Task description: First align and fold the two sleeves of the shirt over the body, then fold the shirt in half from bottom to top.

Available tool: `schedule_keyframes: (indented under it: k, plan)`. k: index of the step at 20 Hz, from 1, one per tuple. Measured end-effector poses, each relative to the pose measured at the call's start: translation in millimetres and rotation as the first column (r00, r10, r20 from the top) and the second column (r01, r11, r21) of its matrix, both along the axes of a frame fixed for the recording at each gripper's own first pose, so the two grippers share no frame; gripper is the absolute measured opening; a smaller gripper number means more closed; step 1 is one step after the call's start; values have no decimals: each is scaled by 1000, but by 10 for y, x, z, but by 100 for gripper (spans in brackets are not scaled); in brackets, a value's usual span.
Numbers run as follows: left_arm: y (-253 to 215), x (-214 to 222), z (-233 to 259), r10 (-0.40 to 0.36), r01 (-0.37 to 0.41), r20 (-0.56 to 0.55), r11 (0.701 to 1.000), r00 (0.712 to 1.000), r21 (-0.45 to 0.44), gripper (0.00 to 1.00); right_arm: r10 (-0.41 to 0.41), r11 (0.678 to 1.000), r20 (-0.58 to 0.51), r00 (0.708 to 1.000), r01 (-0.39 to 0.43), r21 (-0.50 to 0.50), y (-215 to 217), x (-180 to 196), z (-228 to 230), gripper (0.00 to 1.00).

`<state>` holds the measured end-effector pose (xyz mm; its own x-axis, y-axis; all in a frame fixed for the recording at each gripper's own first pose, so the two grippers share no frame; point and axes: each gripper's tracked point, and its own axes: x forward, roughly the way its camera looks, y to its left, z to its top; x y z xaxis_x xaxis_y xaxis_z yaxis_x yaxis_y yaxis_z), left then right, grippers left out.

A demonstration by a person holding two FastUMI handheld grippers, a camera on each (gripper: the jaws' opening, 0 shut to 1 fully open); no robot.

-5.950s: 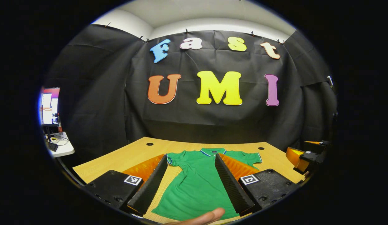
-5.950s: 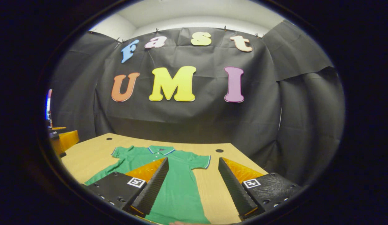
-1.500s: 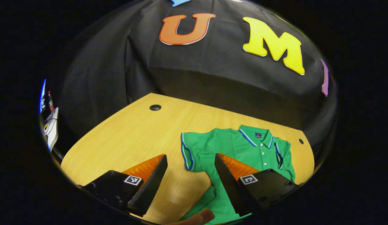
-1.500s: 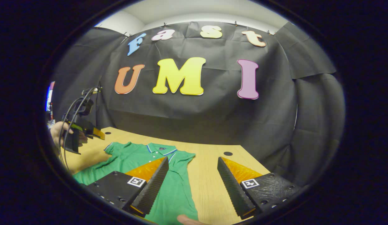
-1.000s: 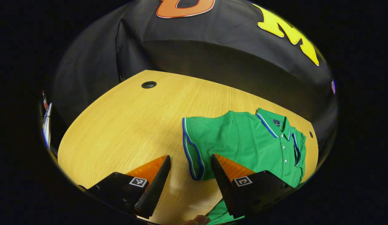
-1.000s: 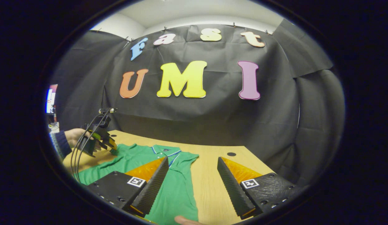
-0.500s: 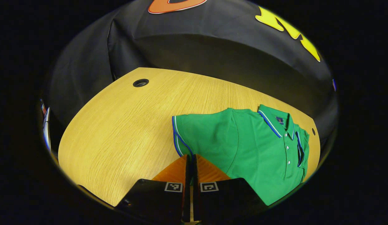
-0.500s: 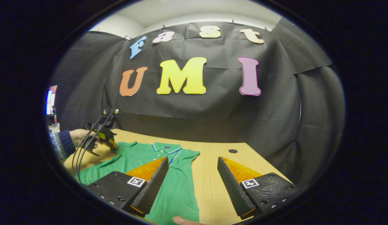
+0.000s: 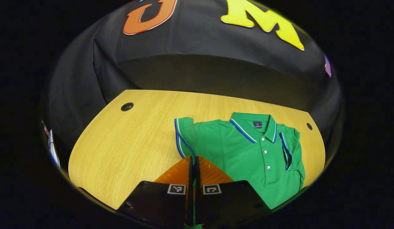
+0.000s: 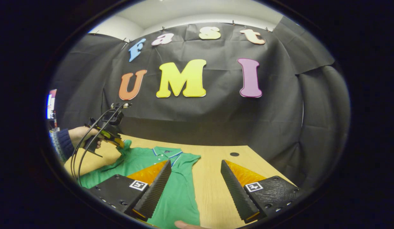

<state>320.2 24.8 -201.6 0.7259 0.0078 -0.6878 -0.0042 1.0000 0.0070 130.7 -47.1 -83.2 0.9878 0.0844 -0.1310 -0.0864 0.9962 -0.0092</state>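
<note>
**Left sleeve pinched, fold about to begin**

We work in a booth walled with black cloth, over a pale wood surface with cable holes near its far corners. The shirt, green with blue-and-white trim, lies flat on it, collar toward the wall and buttons up.

Starting at the left: the left tongs are closed, fingers pressed together on the trimmed cuff of the left sleeve. In the right gripper view we see that sleeve raised a little off the surface at the far left, with the left tongs angled down toward it, held by a hand in a dark sleeve, cables looping from the tool.

The grip looks thin to us, taken at the very hem. If the pull across the body is quick, the cuff could slip out, or the shirt could drag along the smooth wood and lose its alignment. A low carry could also bunch the shoulder rather than crease it.

Further right, the right sleeve already appears folded in over the chest, so it should match.

The right tongs hang open and empty above the near right edge of the shirt, one finger over the cloth and the other over bare wood, holding nothing down. A fingertip shows at the bottom.
</note>
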Motion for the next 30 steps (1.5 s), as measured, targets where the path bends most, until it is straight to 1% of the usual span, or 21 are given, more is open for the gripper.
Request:
schedule_keyframes:
  k: [2, 3, 4, 5, 7, 8, 9, 10, 11, 12, 13, 14, 16, 17, 18, 19, 21, 24, 26, 27, 30]
  plan:
    - [-295, -15, -38, -82, 81, 3, 996, 997, 45, 5, -4, 1000, 3, 1000, 4, -8, -19, -5, 9, 97]
    - [-384, -10, -43, -112, 111, 7, 991, 994, 78, 6, -7, 1000, 6, 1000, 7, -11, -32, -7, 16, 93]
    - [-462, -23, -63, -133, 132, 2, 985, 991, 109, 7, -10, 1000, 8, 1000, 10, -12, -45, -3, 18, 97]
    - [-530, -45, -95, -149, 149, -10, 981, 989, 120, 12, -12, 1000, 8, 1000, 13, -10, -53, -6, 25, 96]
    - [-633, -60, -49, -133, 132, 10, 987, 991, 90, 67, -10, 1000, 5, 1000, 10, -3, -50, -7, 18, 95]
    - [-662, -72, 5, -123, 120, 31, 991, 992, 64, 74, -7, 1000, 1, 1000, 7, -1, -35, -6, 6, 95]
    - [-682, -93, 69, -115, 113, 51, 993, 992, 39, 76, -4, 1000, -2, 1000, 4, -3, -17, -7, 2, 95]
    - [-671, -136, 137, -107, 106, 69, 994, 992, 20, 70, -3, 1000, -3, 1000, 3, -7, -5, -14, 3, 95]
    - [-650, -179, 214, -99, 99, 86, 995, 991, 12, 75, -2, 1000, -1, 1000, 2, -12, 1, -25, 15, 95]
    - [-608, -231, 280, -95, 93, 106, 995, 990, 24, 76, -1, 1000, 0, 1000, 1, -16, 18, -41, 21, 95]
    - [-538, -276, 363, -88, 82, 132, 995, 987, 54, 84, 6, 1000, 0, 1000, -6, -16, 47, -61, 44, 95]
    - [-493, -330, 461, -86, 73, 165, 994, 983, 81, 76, 18, 1000, 1, 1000, -18, -14, 87, -92, 60, 95]
    - [-505, -513, 627, -82, 67, 219, 995, 972, 74, 77, 31, 999, 17, 999, -31, -19, 118, -148, 148, 95]
    - [-507, -606, 697, -68, 56, 243, 997, 968, 54, 89, 31, 999, 27, 999, -31, -23, 122, -169, 196, 95]
    - [-529, -735, 764, -62, 56, 256, 998, 965, 32, 92, 31, 999, 32, 999, -31, -26, 132, -201, 219, 95]
    - [-542, -849, 833, -63, 61, 276, 998, 959, 13, 100, 30, 999, 33, 999, -30, -27, 146, -223, 245, 97]
    - [-566, -1104, 944, -79, 85, 313, 996, 947, -6, 99, 19, 999, 29, 999, -18, -33, 144, -297, 293, 97]
    - [-516, -1532, 1040, -107, 115, 347, 993, 932, -3, 99, -12, 999, 51, 999, 14, -35, 121, -432, 454, 97]
    - [-443, -1826, 1123, -125, 135, 378, 991, 917, 0, 99, -3, 1000, 53, 999, 4, -27, 157, -555, 522, 97]
    - [-359, -1967, 1168, -121, 132, 398, 991, 910, 2, 99, 13, 999, 59, 998, -10, -41, 173, -617, 559, 95]
    - [-136, -2339, 1212, -97, 123, 431, 992, 897, -31, 99, -10, 996, 80, 997, 18, -90, 42, -802, 597, 96]
